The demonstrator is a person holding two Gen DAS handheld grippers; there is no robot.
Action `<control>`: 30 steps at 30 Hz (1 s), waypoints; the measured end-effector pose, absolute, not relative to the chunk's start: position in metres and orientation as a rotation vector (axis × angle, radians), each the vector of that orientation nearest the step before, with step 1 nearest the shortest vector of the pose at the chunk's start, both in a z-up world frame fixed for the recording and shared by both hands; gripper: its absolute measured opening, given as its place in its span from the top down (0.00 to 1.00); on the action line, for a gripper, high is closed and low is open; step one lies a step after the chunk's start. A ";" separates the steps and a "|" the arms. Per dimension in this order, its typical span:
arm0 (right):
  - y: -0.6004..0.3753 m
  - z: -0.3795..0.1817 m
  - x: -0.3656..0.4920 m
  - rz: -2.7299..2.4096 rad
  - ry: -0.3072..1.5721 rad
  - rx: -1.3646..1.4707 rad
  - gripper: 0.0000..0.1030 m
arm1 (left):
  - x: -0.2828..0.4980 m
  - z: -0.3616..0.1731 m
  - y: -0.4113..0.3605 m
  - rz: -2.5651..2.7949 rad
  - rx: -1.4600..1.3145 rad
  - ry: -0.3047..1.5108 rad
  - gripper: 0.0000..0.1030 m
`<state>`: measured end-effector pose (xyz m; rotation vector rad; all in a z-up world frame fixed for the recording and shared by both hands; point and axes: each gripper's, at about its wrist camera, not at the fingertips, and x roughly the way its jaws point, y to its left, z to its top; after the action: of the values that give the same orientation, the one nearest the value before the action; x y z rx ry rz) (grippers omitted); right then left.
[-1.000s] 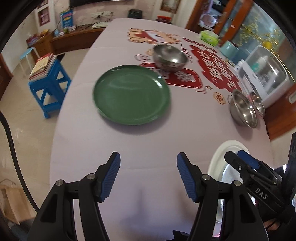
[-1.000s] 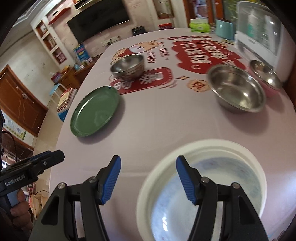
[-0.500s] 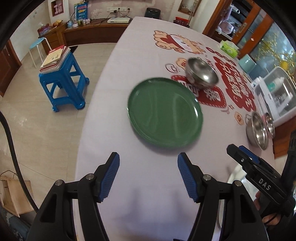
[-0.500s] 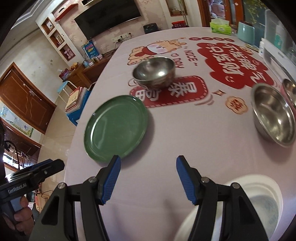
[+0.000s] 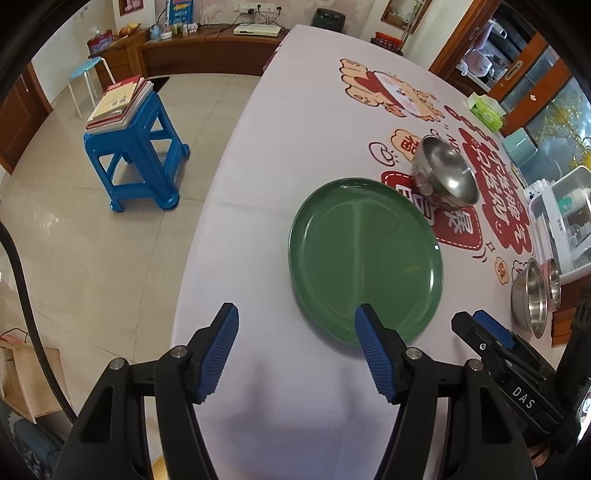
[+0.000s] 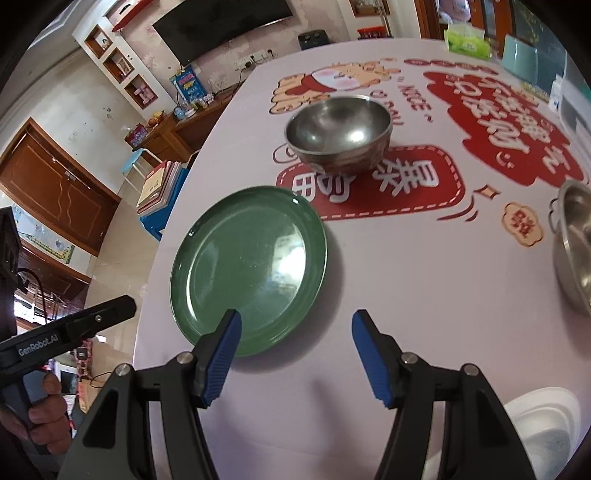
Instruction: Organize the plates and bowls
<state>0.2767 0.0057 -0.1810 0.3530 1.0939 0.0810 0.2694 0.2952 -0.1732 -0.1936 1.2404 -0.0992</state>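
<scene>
I'm in a home living-dining room: wall TV (image 6: 221, 22), wooden cabinets (image 5: 207, 55), blue stool (image 5: 136, 155) stacked with books (image 5: 120, 101), printed tablecloth (image 5: 280, 147).

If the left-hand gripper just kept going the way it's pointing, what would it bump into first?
Probably the bare tablecloth just short of the green plate. The left gripper is open and empty, angled steeply down; its inner finger overlaps the plate's near rim, though depth is unclear.

"DAS" stands on the right gripper (image 5: 495, 334), "GenRobot.AI" on the left gripper (image 6: 74, 328), "NICE" on the tablecloth (image 6: 369, 258).
</scene>
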 end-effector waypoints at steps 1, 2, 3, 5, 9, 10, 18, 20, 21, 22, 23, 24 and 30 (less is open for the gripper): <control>0.005 -0.184 0.278 0.085 1.099 0.360 0.39 | 0.271 -0.176 0.295 -0.100 -0.197 1.244 0.38; 0.005 -0.187 0.280 0.092 1.106 0.369 0.39 | 0.274 -0.180 0.294 -0.102 -0.202 1.249 0.38; 0.005 -0.190 0.282 0.098 1.110 0.374 0.39 | 0.276 -0.183 0.293 -0.104 -0.204 1.251 0.38; 0.005 -0.194 0.285 0.108 1.117 0.380 0.39 | 0.280 -0.190 0.291 -0.103 -0.204 1.253 0.38; 0.007 -0.203 0.289 0.131 1.122 0.394 0.40 | 0.286 -0.207 0.289 -0.110 -0.219 1.273 0.38; 0.008 -0.205 0.290 0.140 1.123 0.394 0.40 | 0.286 -0.212 0.290 -0.110 -0.229 1.279 0.38; 0.018 -0.216 0.292 0.156 1.089 0.402 0.40 | 0.299 -0.236 0.293 -0.128 -0.283 1.294 0.38; 0.019 -0.217 0.292 0.153 1.081 0.403 0.40 | 0.301 -0.240 0.294 -0.134 -0.289 1.297 0.38; 0.020 -0.217 0.292 0.155 1.077 0.400 0.40 | 0.302 -0.241 0.294 -0.137 -0.291 1.298 0.38; 0.019 -0.217 0.293 0.155 1.076 0.398 0.43 | 0.303 -0.242 0.295 -0.138 -0.293 1.298 0.38; 0.020 -0.217 0.294 0.156 1.073 0.395 0.45 | 0.304 -0.241 0.295 -0.141 -0.294 1.287 0.38; 0.020 -0.218 0.294 0.157 1.070 0.392 0.49 | 0.305 -0.241 0.296 -0.145 -0.297 1.282 0.38; 0.020 -0.223 0.297 0.138 1.085 0.389 0.59 | 0.307 -0.242 0.296 -0.167 -0.302 1.260 0.41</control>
<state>0.2970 0.0198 -0.2228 0.3888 1.0853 0.1382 0.3074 0.2963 -0.2416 -0.3020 1.2601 -0.1672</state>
